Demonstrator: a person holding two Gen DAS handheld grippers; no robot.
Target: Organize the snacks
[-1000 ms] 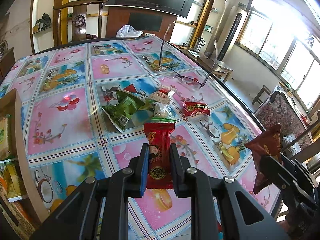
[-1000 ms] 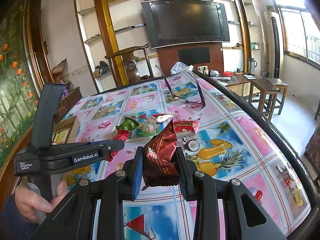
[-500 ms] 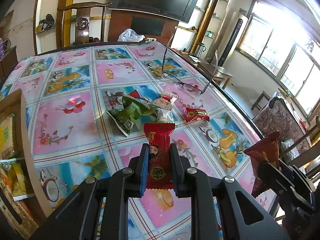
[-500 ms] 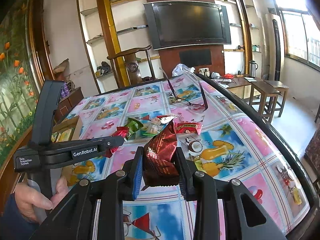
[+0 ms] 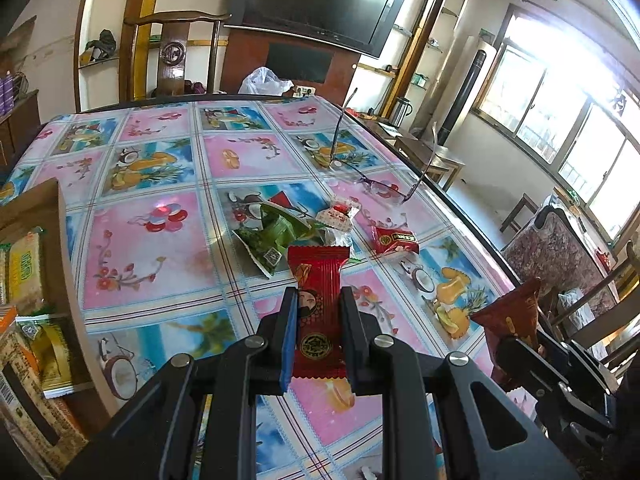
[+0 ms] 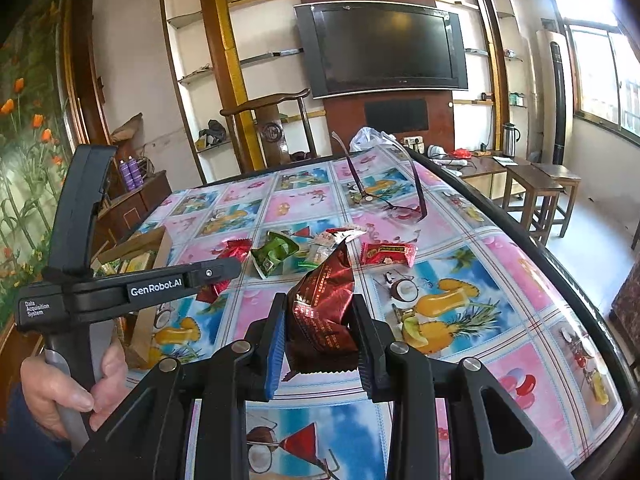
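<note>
My left gripper (image 5: 319,316) is shut on a bright red snack packet (image 5: 318,280) and holds it above the table. My right gripper (image 6: 320,326) is shut on a dark maroon snack bag (image 6: 324,304), also lifted; that bag also shows at the right of the left wrist view (image 5: 510,320). On the tablecloth lie a green packet (image 5: 276,236), a white-and-red candy (image 5: 338,216) and a small red packet (image 5: 394,240). A cardboard box (image 5: 60,264) with packed snacks stands at the left edge.
A pair of glasses (image 5: 380,184) lies upside down past the snacks, arms up. The table's dark right edge (image 6: 532,248) curves close by. A wooden chair (image 5: 172,52) and a white plastic bag (image 5: 264,80) stand at the far end.
Both grippers have lifted a little and pulled back with their packets still held. The left view shows more of the box at the left.
</note>
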